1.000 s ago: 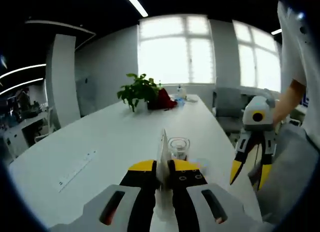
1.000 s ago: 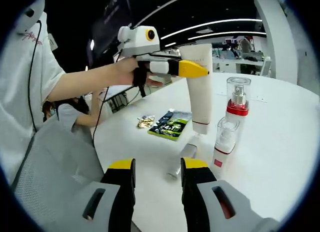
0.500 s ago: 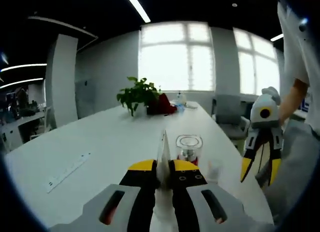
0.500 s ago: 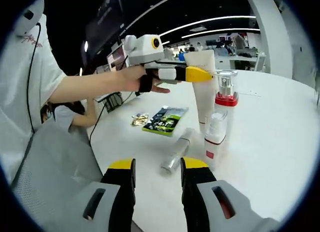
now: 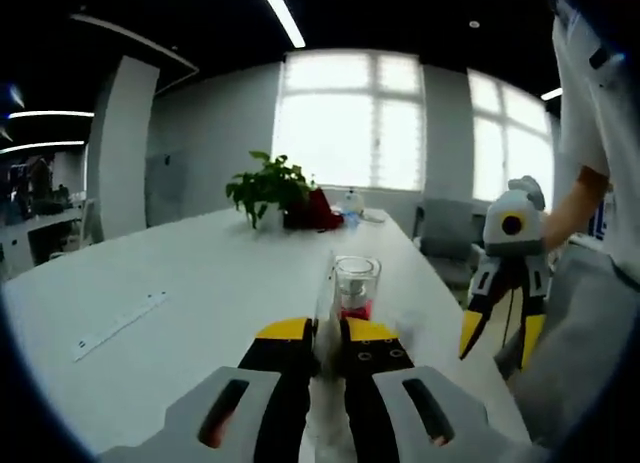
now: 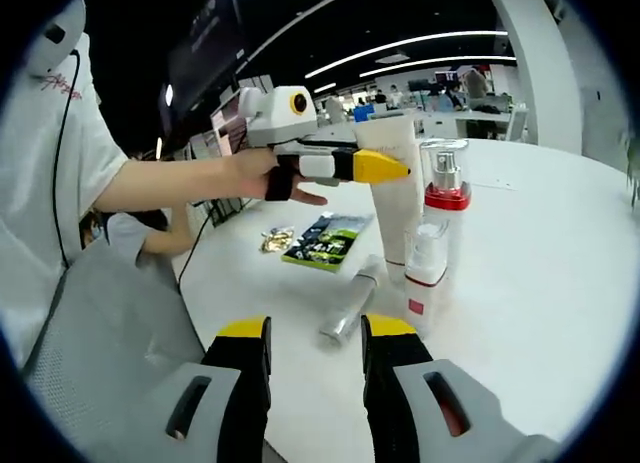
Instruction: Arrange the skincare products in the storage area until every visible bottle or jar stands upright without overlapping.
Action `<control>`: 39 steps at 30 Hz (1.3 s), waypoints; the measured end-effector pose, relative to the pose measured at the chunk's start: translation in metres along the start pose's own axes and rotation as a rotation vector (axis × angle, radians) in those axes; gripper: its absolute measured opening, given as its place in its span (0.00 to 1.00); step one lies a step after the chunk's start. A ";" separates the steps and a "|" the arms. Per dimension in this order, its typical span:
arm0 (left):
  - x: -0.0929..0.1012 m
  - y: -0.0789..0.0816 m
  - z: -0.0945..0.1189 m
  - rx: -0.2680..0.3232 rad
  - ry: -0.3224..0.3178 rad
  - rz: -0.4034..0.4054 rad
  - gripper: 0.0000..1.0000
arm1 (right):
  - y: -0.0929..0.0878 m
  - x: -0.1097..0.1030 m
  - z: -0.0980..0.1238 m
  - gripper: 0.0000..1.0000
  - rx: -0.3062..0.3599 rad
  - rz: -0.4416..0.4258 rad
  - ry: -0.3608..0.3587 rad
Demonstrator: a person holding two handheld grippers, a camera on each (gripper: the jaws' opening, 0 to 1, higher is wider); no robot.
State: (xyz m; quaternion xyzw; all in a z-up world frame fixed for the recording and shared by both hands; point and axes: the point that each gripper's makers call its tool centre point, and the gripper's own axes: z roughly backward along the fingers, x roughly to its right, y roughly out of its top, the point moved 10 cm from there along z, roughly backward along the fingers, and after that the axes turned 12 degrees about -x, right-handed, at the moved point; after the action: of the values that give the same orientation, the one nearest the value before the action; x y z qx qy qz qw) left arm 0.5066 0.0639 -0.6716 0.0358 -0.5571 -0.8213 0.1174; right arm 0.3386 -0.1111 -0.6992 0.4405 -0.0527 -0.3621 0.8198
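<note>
My left gripper is shut on a white tube, seen edge-on between its jaws. In the right gripper view the left gripper holds that tube upright near its top, just behind two standing bottles. These are a tall pump bottle with a red collar and a smaller clear-capped bottle. A silver bottle lies on its side on the white table, ahead of my right gripper, which is open and holds nothing. The clear-capped pump bottle stands just beyond the left jaws. The right gripper hovers at the right.
A green packet and a small gold packet lie flat on the table beyond the silver bottle. A potted plant stands far down the table and a long white strip lies at the left. A person's sleeve and lap are close by.
The left gripper has carried the tube lower and closer to the two standing bottles. The right gripper stays open over the table near the lying silver bottle.
</note>
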 end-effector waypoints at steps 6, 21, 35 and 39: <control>0.004 0.000 0.000 -0.003 -0.035 -0.002 0.07 | 0.002 -0.001 -0.001 0.35 0.002 0.003 0.004; 0.007 0.002 0.002 0.008 -0.050 0.048 0.07 | 0.002 -0.002 0.001 0.36 0.000 0.000 0.003; 0.007 0.006 0.024 0.001 0.033 0.072 0.22 | 0.009 -0.009 -0.001 0.38 -0.016 0.019 0.003; 0.010 0.006 0.039 -0.003 0.063 0.080 0.27 | 0.011 -0.013 -0.002 0.40 -0.024 0.033 -0.007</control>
State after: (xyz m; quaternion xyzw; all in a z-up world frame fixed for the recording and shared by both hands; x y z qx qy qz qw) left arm 0.4905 0.0949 -0.6505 0.0393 -0.5529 -0.8152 0.1677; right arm 0.3362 -0.0977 -0.6885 0.4282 -0.0586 -0.3506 0.8308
